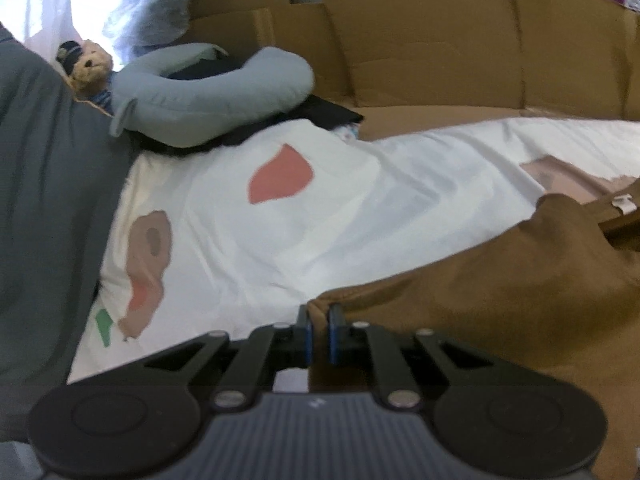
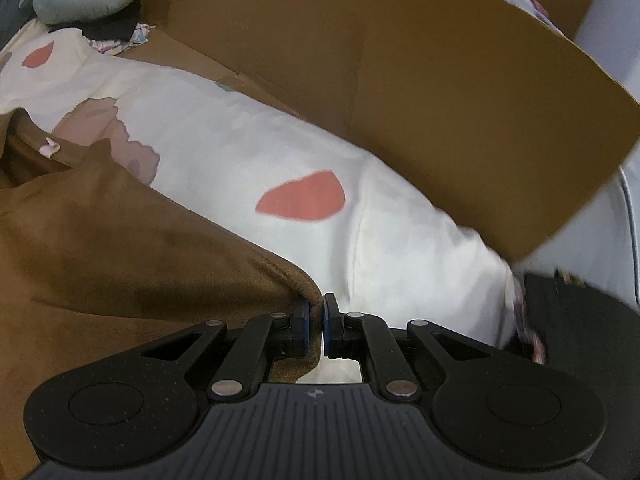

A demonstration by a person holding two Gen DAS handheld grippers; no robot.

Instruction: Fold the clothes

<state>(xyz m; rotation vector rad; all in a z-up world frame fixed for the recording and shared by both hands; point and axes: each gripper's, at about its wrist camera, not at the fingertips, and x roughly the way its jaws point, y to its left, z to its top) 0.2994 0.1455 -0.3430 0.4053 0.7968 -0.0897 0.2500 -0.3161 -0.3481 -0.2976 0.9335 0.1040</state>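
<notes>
Left wrist view: your left claw is clamped on the brown garment's edge; your right claw pinches another edge, above the white bedsheet.

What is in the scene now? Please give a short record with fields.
surface: white bedsheet with pink and brown patches
garment: brown garment, lying on the sheet
left gripper: jaws shut on a garment edge
right gripper: jaws shut on another garment edge
behind: cardboard panels
far corner: grey neck pillow, teddy bear
fold: not yet made
</notes>
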